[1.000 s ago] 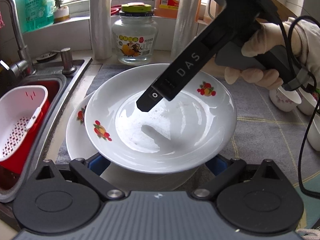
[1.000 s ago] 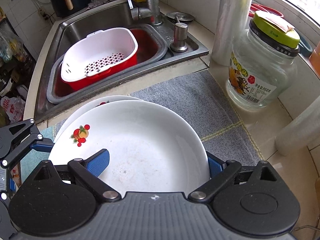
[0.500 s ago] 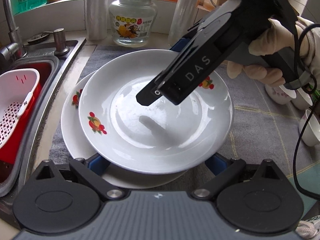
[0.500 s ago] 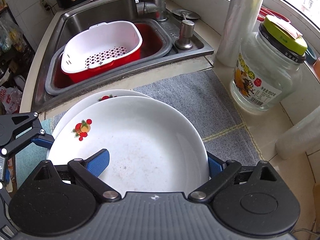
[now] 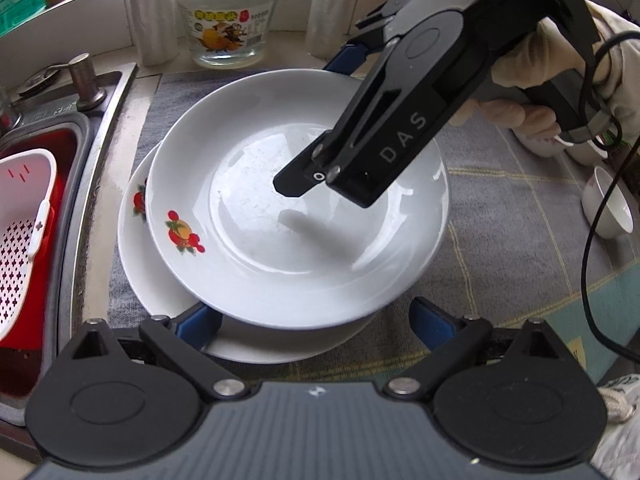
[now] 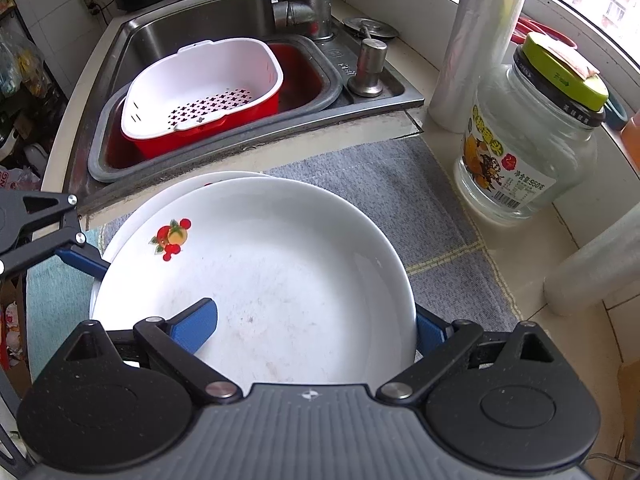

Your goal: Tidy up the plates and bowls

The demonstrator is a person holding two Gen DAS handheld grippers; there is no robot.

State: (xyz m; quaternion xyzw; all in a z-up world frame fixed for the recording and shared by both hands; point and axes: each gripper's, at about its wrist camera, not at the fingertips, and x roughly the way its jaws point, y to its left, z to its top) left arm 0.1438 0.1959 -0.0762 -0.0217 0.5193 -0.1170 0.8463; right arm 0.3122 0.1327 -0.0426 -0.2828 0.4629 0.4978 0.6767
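A white deep plate with fruit decals [image 5: 256, 240] [image 6: 280, 280] sits over a second, similar plate [image 5: 136, 264] [image 6: 132, 228] on the grey mat. My right gripper [image 6: 316, 332] straddles the upper plate's near rim, one blue finger [image 6: 196, 324] over the inside, the other [image 6: 428, 332] outside; its body [image 5: 400, 120] hangs over the plate in the left wrist view. My left gripper [image 5: 316, 324] is open, its blue fingers [image 5: 200, 324] at the plates' opposite edge, one under the upper plate's rim.
A sink [image 6: 200, 20] with a white colander in a red basin [image 6: 200, 88] lies beside the plates. A glass jar with a green lid [image 6: 528, 136] and plastic-wrapped pillars [image 6: 476, 40] stand behind. Small white bowls [image 5: 608, 208] sit on the mat.
The left gripper has pulled back and risen, so the plates look smaller. The right gripper has tilted lower over the upper plate, which now sits further over the lower one.
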